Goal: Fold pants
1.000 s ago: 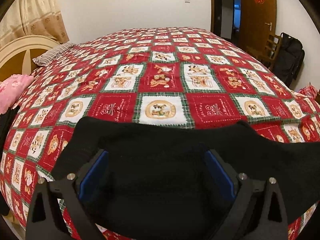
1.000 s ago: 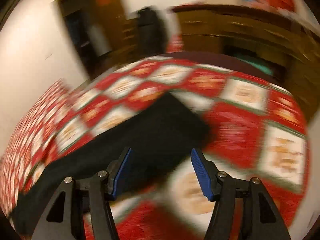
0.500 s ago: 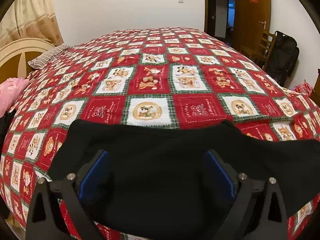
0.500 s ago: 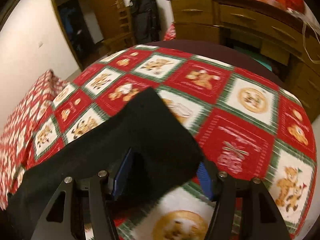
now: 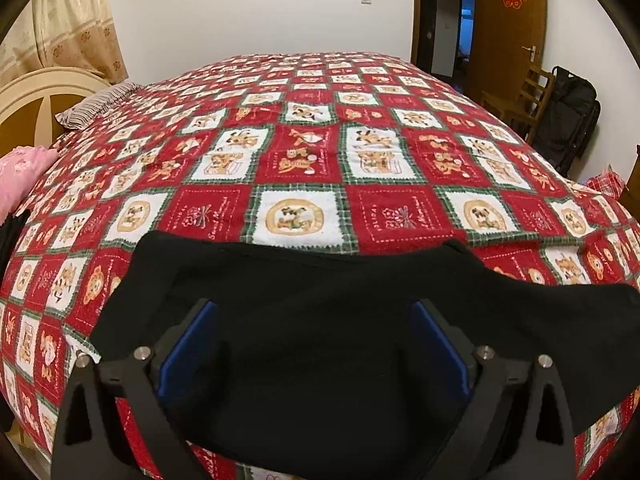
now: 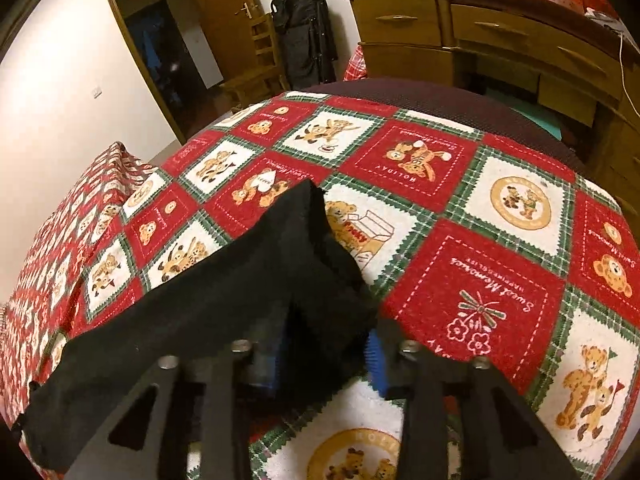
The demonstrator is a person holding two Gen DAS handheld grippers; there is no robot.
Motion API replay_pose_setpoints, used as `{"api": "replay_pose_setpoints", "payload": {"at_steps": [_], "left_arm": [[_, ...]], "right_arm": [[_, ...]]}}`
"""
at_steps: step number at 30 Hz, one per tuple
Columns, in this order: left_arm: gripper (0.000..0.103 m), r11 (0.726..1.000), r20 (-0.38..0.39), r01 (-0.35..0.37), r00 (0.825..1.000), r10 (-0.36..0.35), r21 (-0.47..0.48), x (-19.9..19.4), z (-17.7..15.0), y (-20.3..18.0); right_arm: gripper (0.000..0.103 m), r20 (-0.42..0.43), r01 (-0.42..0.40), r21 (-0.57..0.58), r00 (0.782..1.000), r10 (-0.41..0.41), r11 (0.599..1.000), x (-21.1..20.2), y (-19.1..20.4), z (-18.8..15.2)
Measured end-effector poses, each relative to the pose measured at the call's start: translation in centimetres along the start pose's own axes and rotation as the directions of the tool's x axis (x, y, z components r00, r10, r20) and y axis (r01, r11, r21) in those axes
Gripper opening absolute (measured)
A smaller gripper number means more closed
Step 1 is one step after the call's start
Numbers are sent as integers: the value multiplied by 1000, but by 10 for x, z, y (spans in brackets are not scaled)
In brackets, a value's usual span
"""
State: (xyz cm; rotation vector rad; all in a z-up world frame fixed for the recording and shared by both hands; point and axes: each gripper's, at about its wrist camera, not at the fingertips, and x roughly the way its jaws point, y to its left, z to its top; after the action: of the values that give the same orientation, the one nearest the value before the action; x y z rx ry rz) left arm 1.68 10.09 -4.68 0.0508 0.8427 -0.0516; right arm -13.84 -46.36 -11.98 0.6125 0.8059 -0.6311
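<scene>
The black pants (image 5: 320,320) lie on the bed's red patchwork cover (image 5: 304,152), stretching off to the right. My left gripper (image 5: 314,328) is wide open over one end of them, blue pads on either side and the cloth lying between. In the right wrist view the pants (image 6: 208,312) run off to the lower left. My right gripper (image 6: 326,356) has narrowed around the bunched leg end, with its blue pads pressing the black cloth.
A striped pillow (image 5: 96,104) and a pink cloth (image 5: 20,172) lie at the headboard end. A wooden chair (image 5: 520,96) and a black bag (image 5: 568,120) stand by the door. A wooden dresser (image 6: 500,40) stands beyond the bed's corner.
My right gripper swung down onto the leg end and its fingers closed from wide open onto the cloth. My left gripper has stayed open over the pants, shifting only slightly.
</scene>
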Motion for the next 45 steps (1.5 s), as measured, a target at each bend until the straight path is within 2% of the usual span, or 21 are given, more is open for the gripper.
{"api": "replay_pose_setpoints", "payload": {"at_steps": [3, 6, 11, 12, 13, 15, 19, 23, 26, 28, 31, 33, 36, 40, 43, 45], "left_arm": [[99, 1000, 5, -3, 1000, 3, 8, -1, 0, 0], [99, 1000, 3, -6, 1000, 6, -3, 0, 1, 3], [99, 1000, -11, 3, 1000, -3, -14, 3, 0, 3], [99, 1000, -11, 6, 1000, -6, -12, 3, 0, 3], [99, 1000, -9, 9, 1000, -9, -9, 2, 0, 2], [99, 1000, -6, 13, 1000, -13, -7, 1, -1, 1], [99, 1000, -10, 11, 1000, -11, -16, 1, -2, 2], [99, 999, -12, 11, 1000, -11, -32, 0, -2, 6], [99, 999, -5, 6, 1000, -6, -40, -1, 0, 9], [99, 999, -4, 8, 1000, -8, -42, -1, 0, 10], [99, 999, -7, 14, 1000, -14, -36, -1, 1, 9], [99, 999, -4, 21, 1000, -21, -30, -3, 1, 7], [99, 999, 3, 36, 999, -36, -22, -4, -1, 4], [99, 999, 4, 44, 999, -44, -22, -4, -2, 3], [99, 998, 3, 48, 999, -48, -31, -5, -3, 7], [99, 999, 6, 43, 999, -43, -29, -6, -4, 9]], "right_arm": [[55, -5, 13, -1, 1000, -13, 1000, -3, -5, -2], [56, 6, -15, 19, 1000, 15, 1000, -6, -10, -6], [56, -22, 7, -77, 1000, -8, 997, 0, 10, -4], [52, -26, 12, -107, 1000, -14, 994, 2, 15, -4], [34, -29, 12, -135, 999, -16, 991, 3, 20, -3], [16, -47, -39, -131, 998, 33, 991, 5, 22, -2], [13, -54, -47, -134, 998, 40, 990, 3, 22, -2], [12, -6, -70, -138, 998, 70, 988, -17, 32, -1], [12, 18, -153, -187, 987, 159, 970, -43, 63, -3], [12, 26, -216, -245, 973, 229, 945, -65, 94, -7], [12, 16, -312, -352, 941, 339, 882, -94, 146, -22], [12, -17, -361, -412, 921, 389, 837, -102, 177, -37], [12, -116, -450, -486, 883, 455, 749, -98, 230, -70], [12, -210, -466, -599, 876, 433, 652, -76, 296, -129], [12, -236, -443, -685, 886, 398, 579, -64, 327, -169], [12, -229, -414, -728, 898, 376, 546, -59, 339, -189]]}}
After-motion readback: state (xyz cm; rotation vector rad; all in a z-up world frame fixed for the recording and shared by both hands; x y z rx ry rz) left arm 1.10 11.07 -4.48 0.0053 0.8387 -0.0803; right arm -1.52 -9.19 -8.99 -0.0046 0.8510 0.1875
